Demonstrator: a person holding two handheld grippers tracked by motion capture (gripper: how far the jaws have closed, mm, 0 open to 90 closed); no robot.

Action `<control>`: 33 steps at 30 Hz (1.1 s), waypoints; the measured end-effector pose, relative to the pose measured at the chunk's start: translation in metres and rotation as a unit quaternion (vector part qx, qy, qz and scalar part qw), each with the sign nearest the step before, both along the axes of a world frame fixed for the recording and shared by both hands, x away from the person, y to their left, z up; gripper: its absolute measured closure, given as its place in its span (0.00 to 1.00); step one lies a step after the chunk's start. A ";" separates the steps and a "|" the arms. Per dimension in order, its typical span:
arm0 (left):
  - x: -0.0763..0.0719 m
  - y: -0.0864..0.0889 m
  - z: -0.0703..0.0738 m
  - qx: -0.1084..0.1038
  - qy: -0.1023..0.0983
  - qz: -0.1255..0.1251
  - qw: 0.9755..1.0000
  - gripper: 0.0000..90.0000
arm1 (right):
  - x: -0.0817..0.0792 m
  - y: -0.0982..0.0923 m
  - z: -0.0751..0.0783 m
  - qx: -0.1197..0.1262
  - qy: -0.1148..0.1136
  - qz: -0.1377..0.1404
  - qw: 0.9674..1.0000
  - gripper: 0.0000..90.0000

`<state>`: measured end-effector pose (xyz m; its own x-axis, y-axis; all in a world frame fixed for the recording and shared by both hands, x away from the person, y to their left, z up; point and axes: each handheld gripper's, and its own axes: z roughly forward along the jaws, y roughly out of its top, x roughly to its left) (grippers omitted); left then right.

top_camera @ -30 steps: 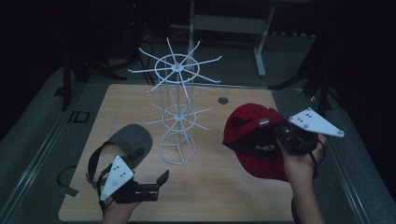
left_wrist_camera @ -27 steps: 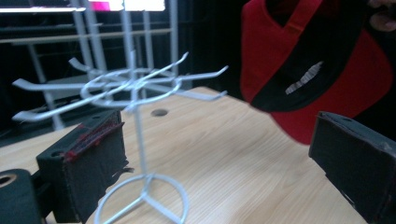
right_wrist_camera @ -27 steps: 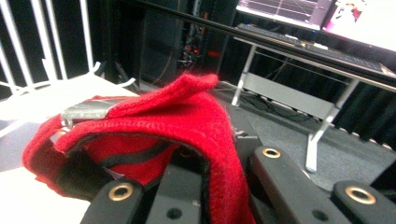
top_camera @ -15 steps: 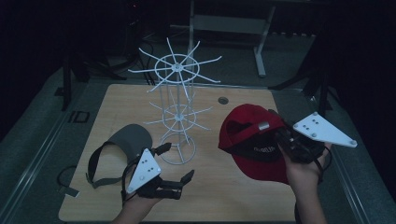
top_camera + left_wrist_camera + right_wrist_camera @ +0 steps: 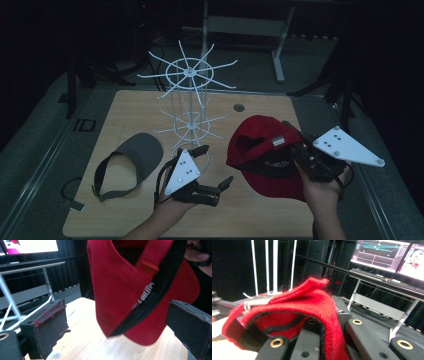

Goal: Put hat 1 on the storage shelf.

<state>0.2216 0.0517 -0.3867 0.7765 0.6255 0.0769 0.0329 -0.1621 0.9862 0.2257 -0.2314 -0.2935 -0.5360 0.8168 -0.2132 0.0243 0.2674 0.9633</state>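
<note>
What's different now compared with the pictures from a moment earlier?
The left hand-held gripper, jaws open and empty, has moved away from the grey visor toward the table's middle, and now points at the red cap. The right hand-held gripper has kept its grip on the cap's back strap and drifted slightly left, lifting it a little. The visor, the white wire rack and the table stayed put.

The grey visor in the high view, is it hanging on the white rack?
No, the grey visor lies flat on the table, left of the white rack.
</note>
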 end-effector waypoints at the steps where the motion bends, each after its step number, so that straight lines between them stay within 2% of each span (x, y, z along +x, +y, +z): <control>1: 0.002 -0.003 0.002 0.000 0.000 -0.004 1.000 0.05 | -0.001 0.000 0.000 0.000 0.000 0.001 1.000 0.96; 4: 0.005 -0.009 0.006 0.006 -0.006 -0.004 1.000 0.05 | -0.002 0.001 -0.001 0.002 0.000 0.007 1.000 0.96; 8: 0.010 -0.021 0.010 0.003 -0.004 -0.021 1.000 0.05 | -0.002 0.002 -0.002 -0.001 0.003 0.012 1.000 0.96; 9: 0.012 -0.027 0.011 0.010 -0.002 -0.027 1.000 0.05 | -0.002 0.002 -0.002 0.001 0.005 0.014 1.000 0.96; 13: 0.019 -0.035 0.013 0.021 0.002 -0.023 1.000 0.06 | -0.003 0.003 -0.004 0.002 0.007 0.024 1.000 0.96; 14: 0.023 -0.039 0.015 0.030 0.003 -0.015 0.999 0.06 | -0.004 0.004 -0.004 0.001 0.007 0.025 1.000 0.96; 18: 0.029 -0.041 0.017 0.030 0.000 -0.011 0.999 0.08 | -0.007 0.004 -0.005 0.001 0.008 0.035 0.999 0.96; 20: 0.029 -0.040 0.018 0.022 -0.006 -0.006 1.000 0.16 | -0.008 0.003 -0.006 0.002 0.010 0.040 0.999 0.96; 21: 0.029 -0.040 0.018 0.022 -0.006 -0.006 1.000 0.17 | -0.008 0.003 -0.006 0.002 0.010 0.040 0.999 0.96; 22: 0.030 -0.041 0.021 0.022 -0.010 0.004 1.000 0.18 | -0.009 0.003 -0.008 0.000 0.011 0.042 0.999 0.96; 26: 0.032 -0.043 0.024 0.021 -0.007 0.011 1.000 0.25 | -0.010 0.003 -0.010 0.000 0.015 0.048 0.999 0.96; 27: 0.033 -0.044 0.027 0.020 -0.006 0.012 1.000 0.38 | -0.011 0.004 -0.011 0.001 0.018 0.052 0.999 0.96; 28: 0.033 -0.044 0.027 0.020 -0.006 0.012 1.000 0.41 | -0.011 0.004 -0.011 0.001 0.018 0.052 0.999 0.96; 30: 0.032 -0.046 0.030 0.020 -0.010 0.017 1.000 0.55 | -0.010 0.005 -0.014 -0.001 0.020 0.052 0.998 0.96; 31: 0.032 -0.047 0.033 0.022 -0.009 0.033 0.999 0.59 | -0.010 0.005 -0.015 -0.002 0.022 0.051 0.998 0.96; 33: 0.033 -0.047 0.034 0.023 -0.011 0.049 0.998 0.72 | -0.009 0.004 -0.016 -0.003 0.023 0.051 0.998 0.96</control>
<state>0.2546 0.0042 -0.3523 0.7089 0.6944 0.1235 0.0294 -0.2041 0.9785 0.2162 -0.2269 -0.3099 -0.6256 0.7564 -0.1907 0.0413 0.2763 0.9602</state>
